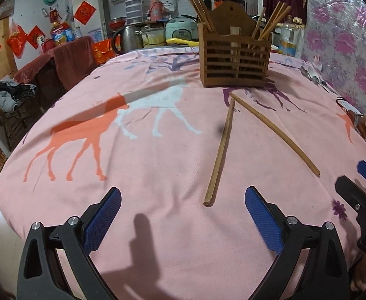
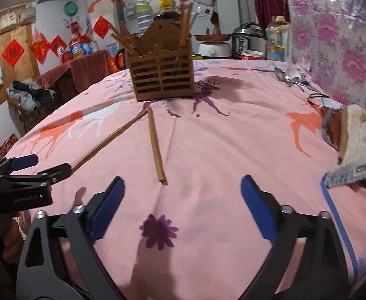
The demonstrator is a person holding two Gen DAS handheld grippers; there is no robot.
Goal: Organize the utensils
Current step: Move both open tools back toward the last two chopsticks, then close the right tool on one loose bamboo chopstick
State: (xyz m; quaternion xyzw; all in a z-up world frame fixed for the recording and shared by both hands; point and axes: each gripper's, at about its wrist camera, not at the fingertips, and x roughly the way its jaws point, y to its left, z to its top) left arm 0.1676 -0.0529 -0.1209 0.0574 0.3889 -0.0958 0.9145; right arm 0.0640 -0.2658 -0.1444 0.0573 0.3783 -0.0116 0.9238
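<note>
Two loose brown wooden chopsticks are lying on the pink cloth [image 1: 157, 175] printed with deer figures, in front of the brown slatted wooden utensil holder [image 1: 234, 61]. The left chopstick [image 1: 220, 152] and the right chopstick [image 1: 275, 131] are meeting, or nearly meeting, at their far ends just before the holder and spreading apart toward the cameras in a V shape. In the right wrist view the same pair is appearing as one chopstick [image 2: 155, 145] running toward the camera and one [image 2: 107, 138] angling off to the left.

The holder is standing upright on the cloth, well apart from both grippers. It is showing two compartments divided by a central upright strip. The left compartment is containing a bundle of brown chopsticks [image 1: 200, 7] leaning left; the right compartment is containing another bundle [image 1: 273, 21] leaning right.

The left gripper [image 1: 183, 222] is hovering over the cloth with its blue-padded jaws spread wide and nothing between them. The near end of the left chopstick is lying ahead of the gap. The right gripper [image 2: 183, 210] is likewise released, jaws wide apart and empty, with a purple flower print [image 2: 157, 231] showing between them.

Metal spoons [image 2: 289, 76] are lying on the far right of the cloth.
</note>
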